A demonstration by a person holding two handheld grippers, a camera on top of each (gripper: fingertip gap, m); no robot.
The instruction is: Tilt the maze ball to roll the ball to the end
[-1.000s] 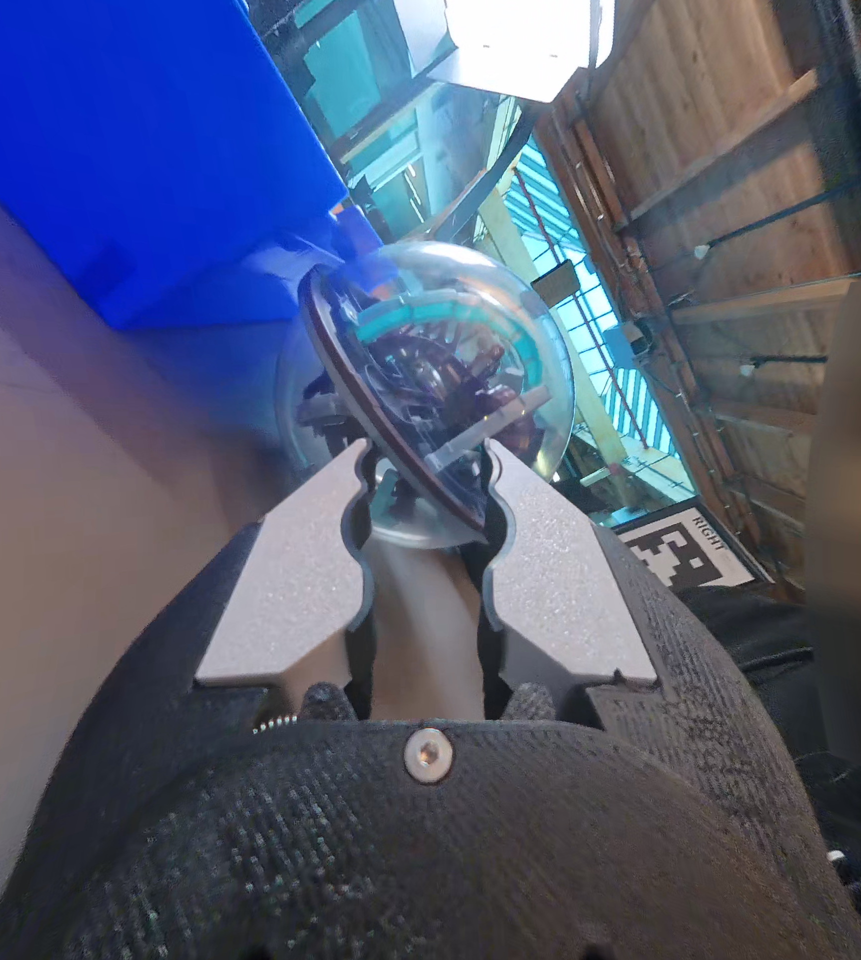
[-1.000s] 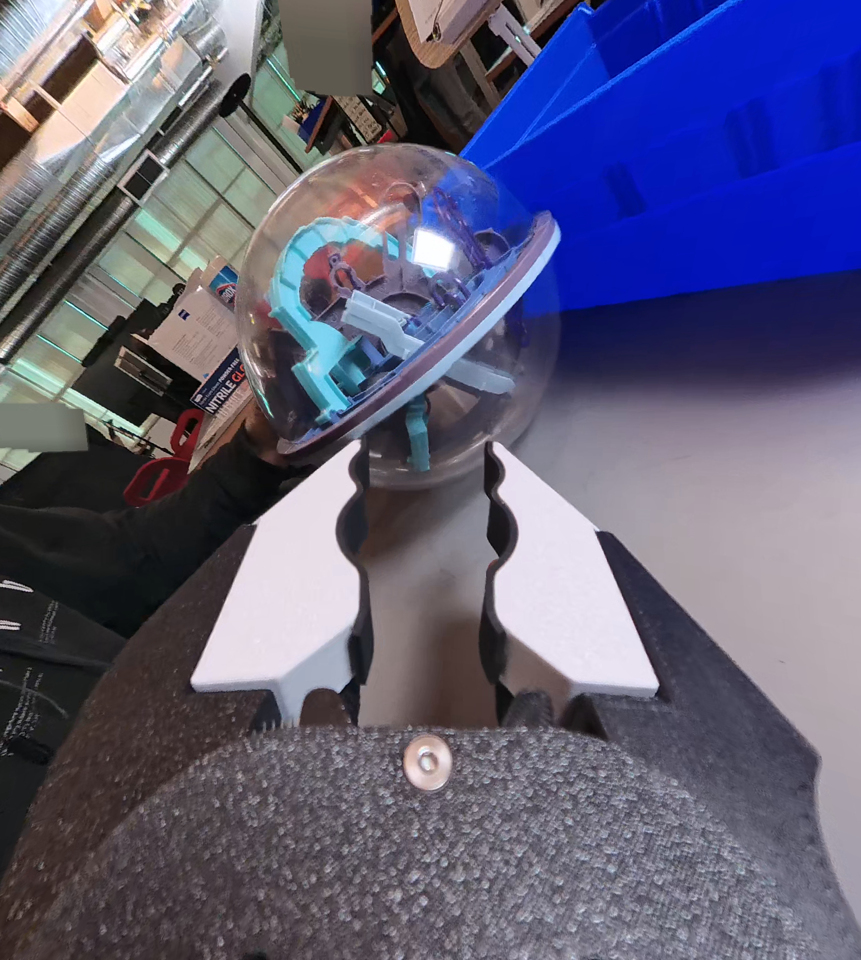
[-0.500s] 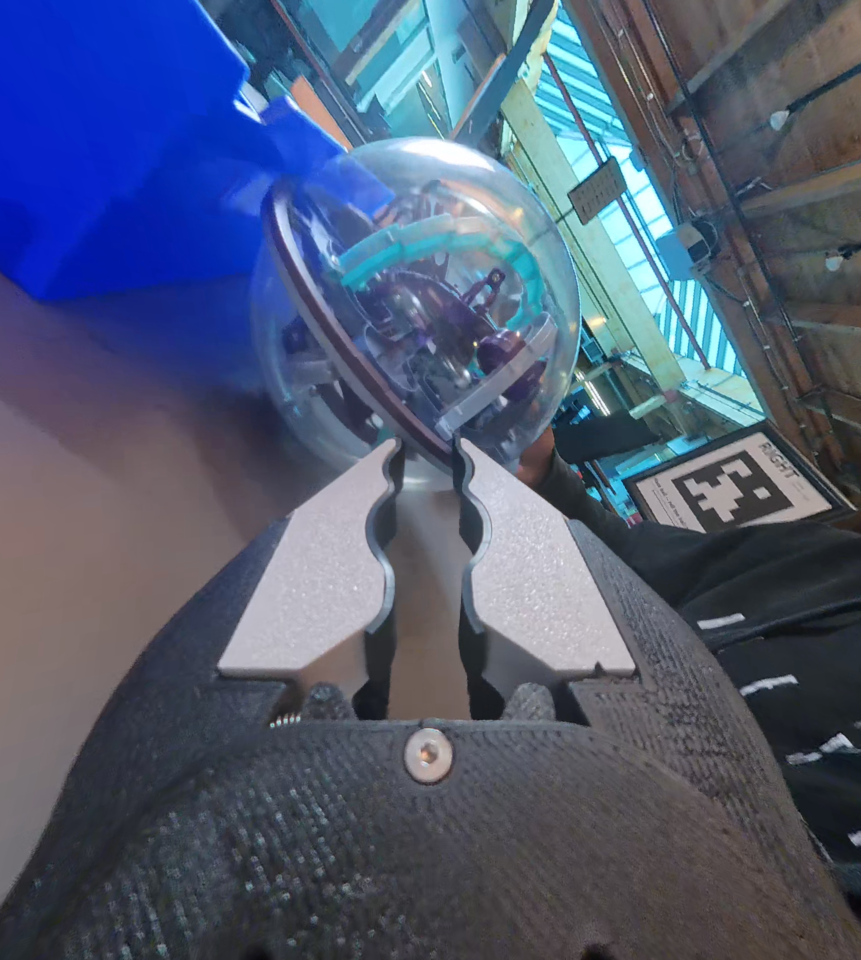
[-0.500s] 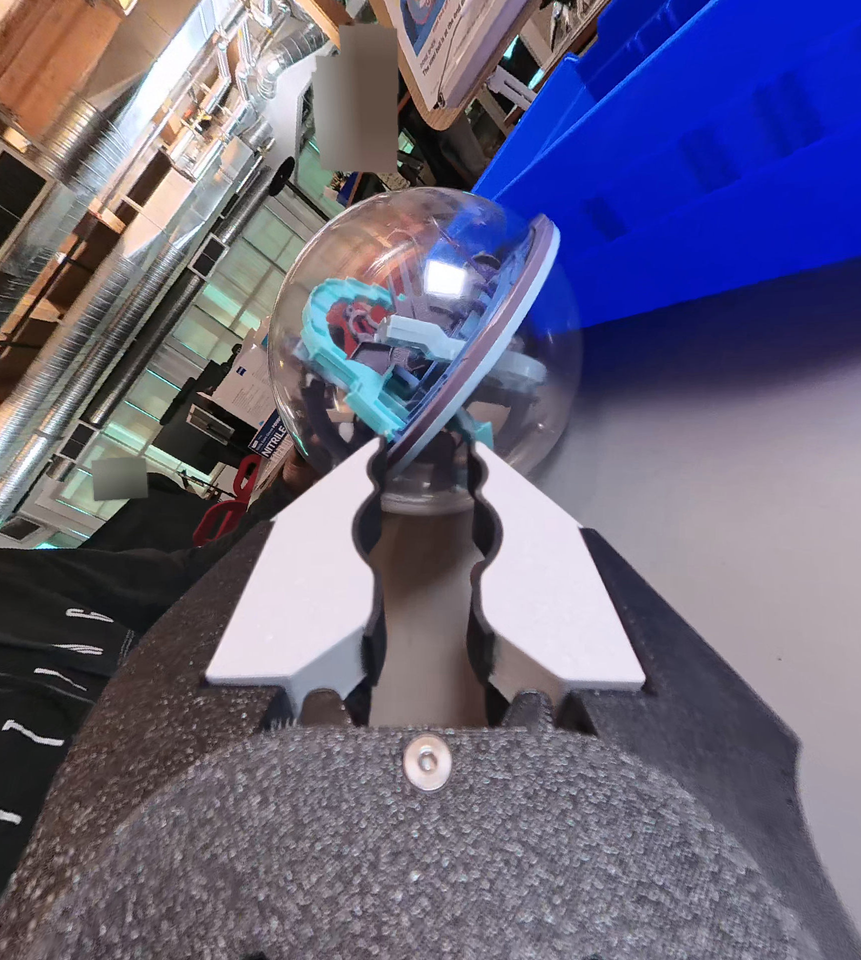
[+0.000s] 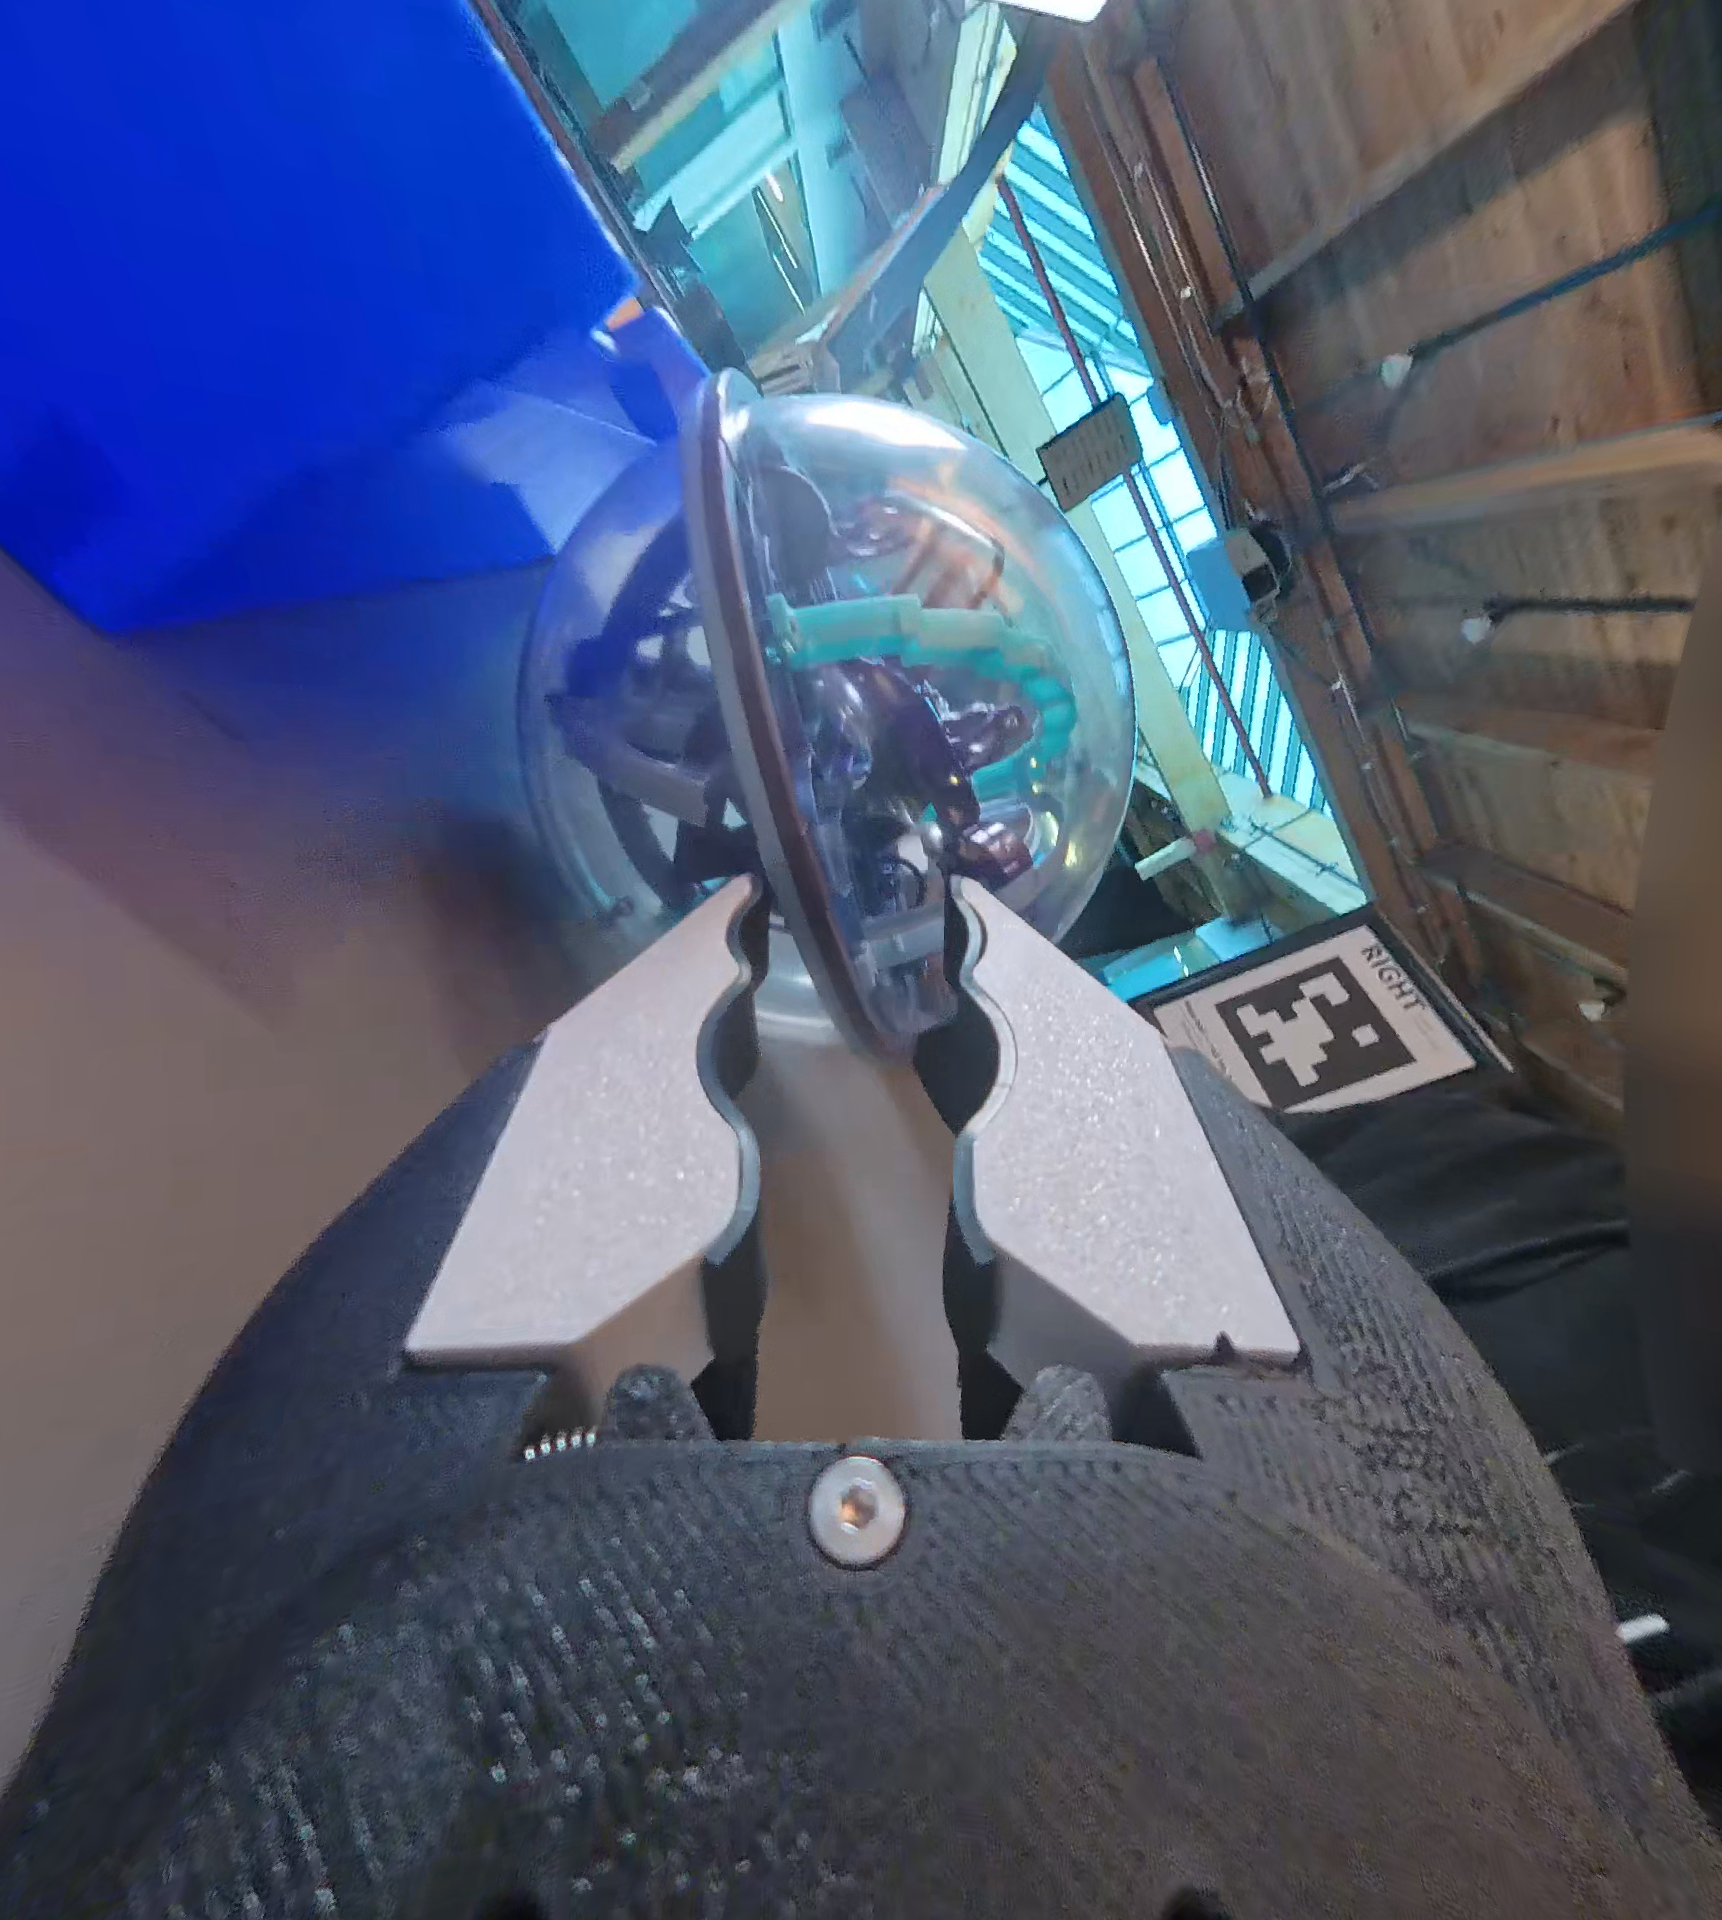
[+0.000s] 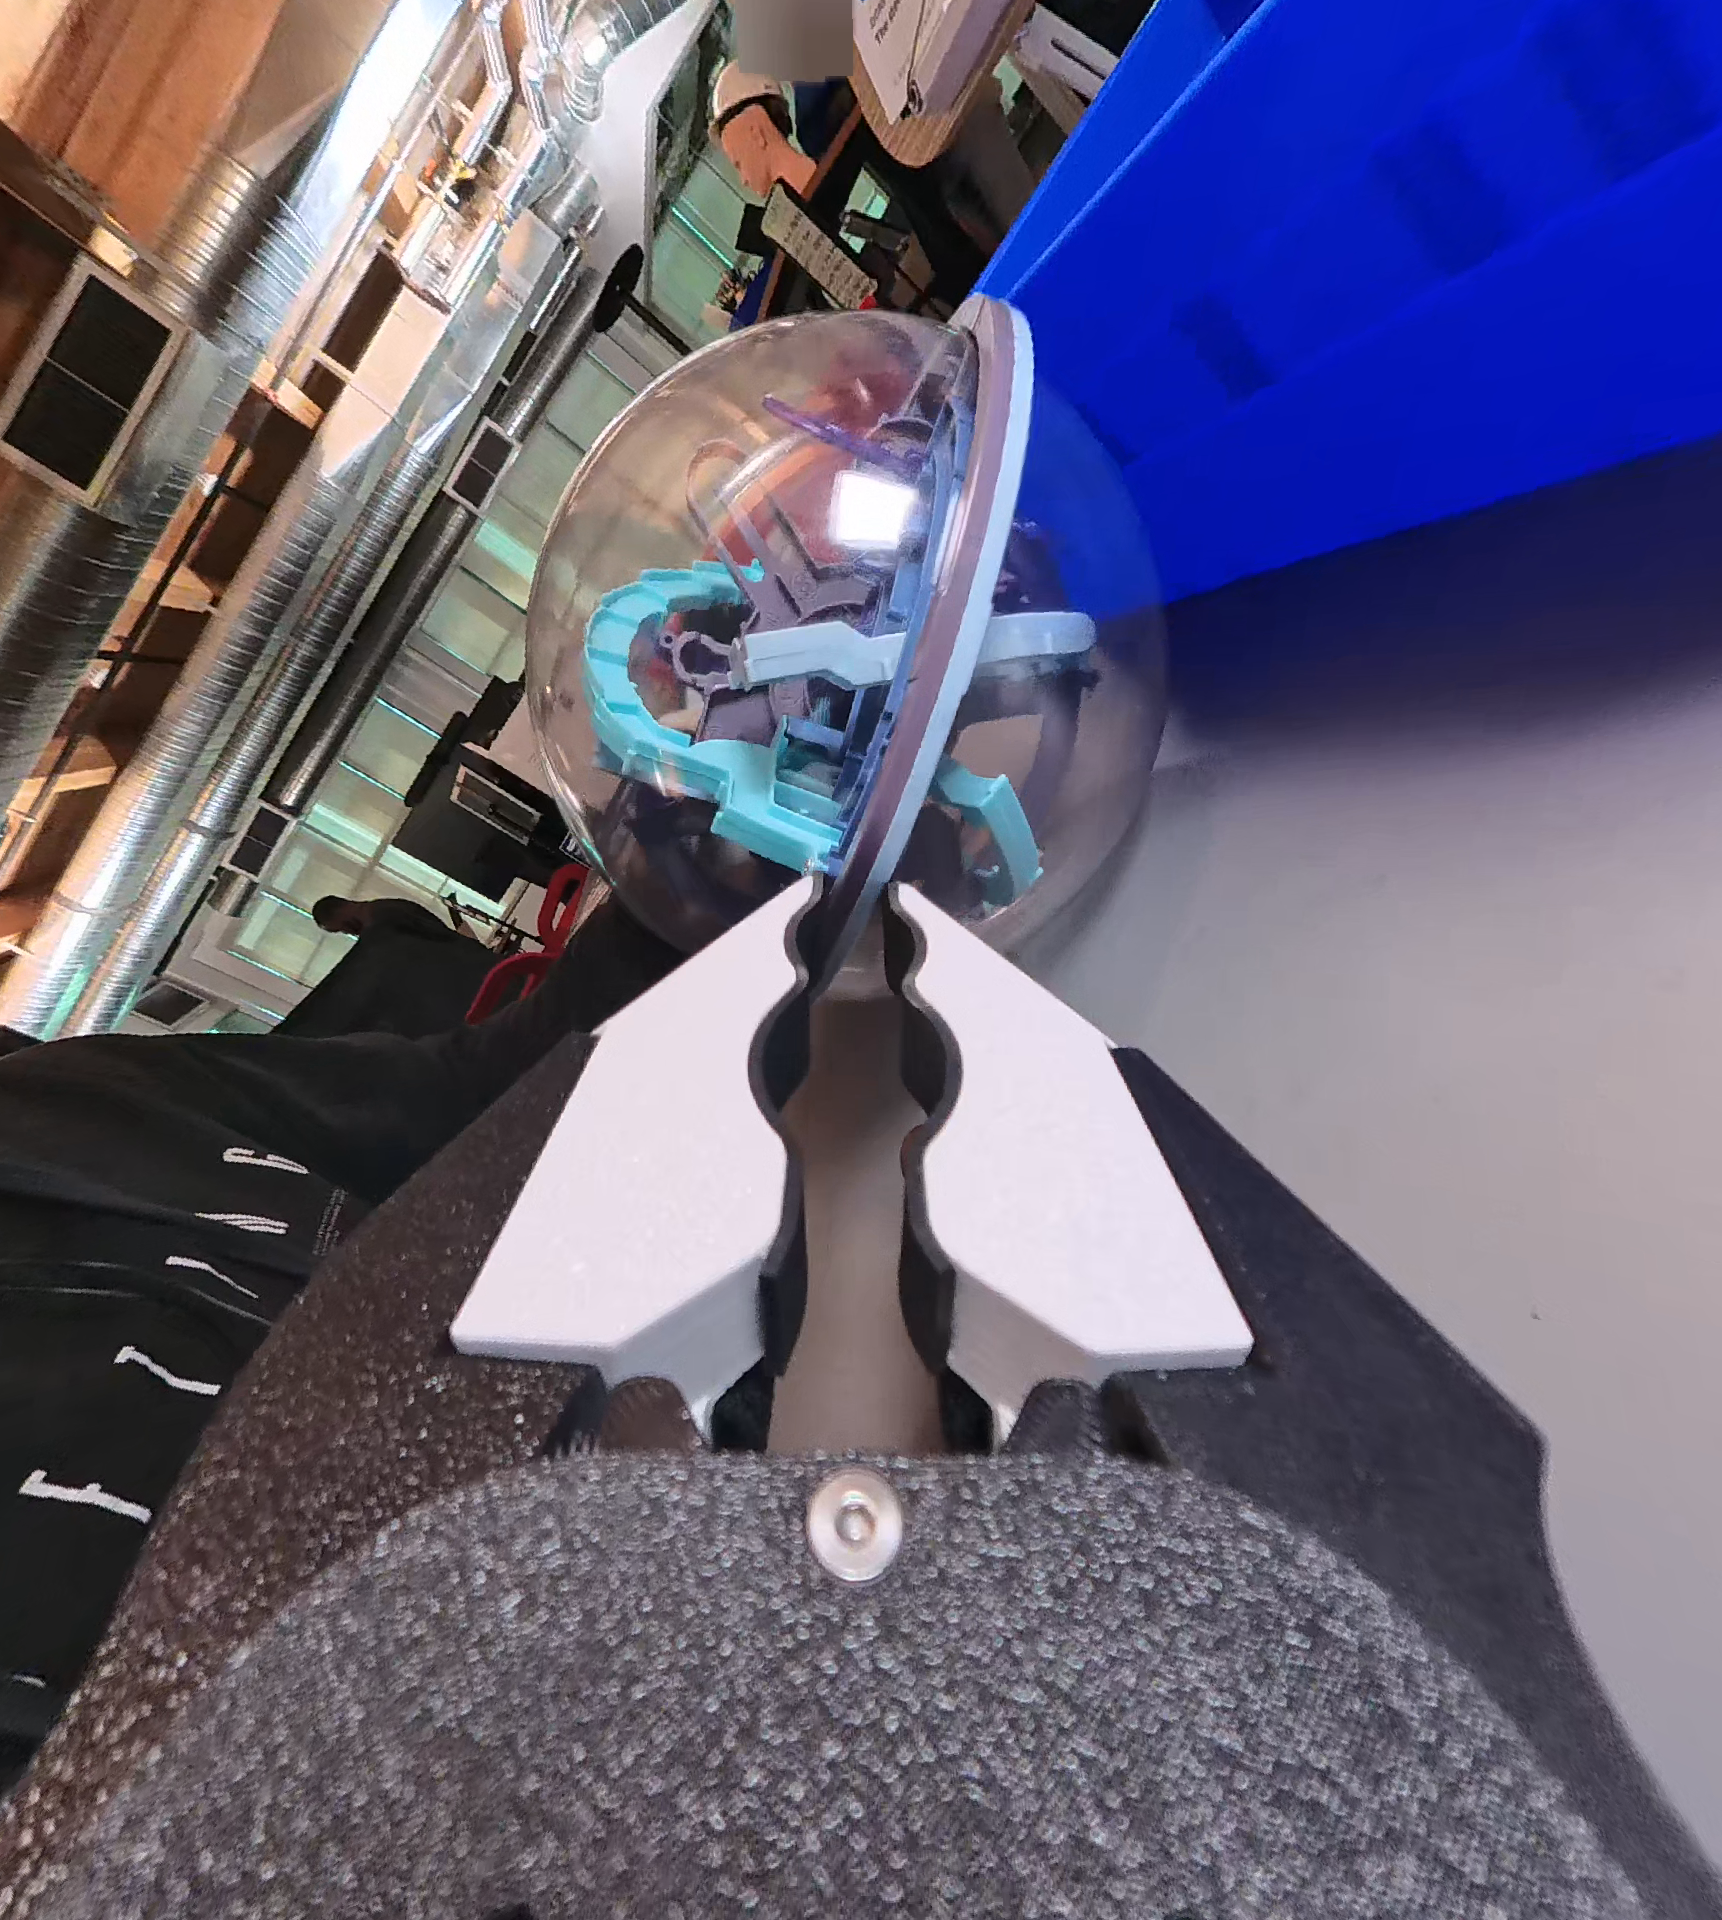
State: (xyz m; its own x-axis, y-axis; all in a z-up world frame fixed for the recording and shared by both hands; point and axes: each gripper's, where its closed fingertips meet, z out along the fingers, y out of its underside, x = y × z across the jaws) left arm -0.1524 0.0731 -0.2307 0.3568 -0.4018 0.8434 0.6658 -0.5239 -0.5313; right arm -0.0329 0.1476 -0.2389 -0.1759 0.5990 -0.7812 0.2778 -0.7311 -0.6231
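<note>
A: Gripping by the rim is what is seen here: the maze ball (image 5: 898, 675) is held up off the table (image 6: 1459, 1039) between the two tools, its equator ring tipped steeply, nearly on edge.

B: How are the jaws set?

A: The left gripper (image 5: 852, 914) is clenched on the lower shell with the ring caught between its fingertips. The right gripper (image 6: 852, 904) is pinched narrowly onto the ring from the opposite side. The sphere is carried by nothing else.

B: Is the small ball located?

A: It cannot be picked out with certainty. A shiny glint is seen low among the dark tracks in the left wrist view, but that is not relied on.

B: What could be spoiled?

A: The clear shell is judged smooth and hard, so a slip is likely if either grip is loosened or the tools are twisted against each other. With the ring this steep, the small ball could be thrown off its teal track (image 6: 670, 727) by a quick tilt.

B: And around it?

A: The blue bin (image 6: 1459, 260) is close behind; the sphere could be knocked against it.
</note>
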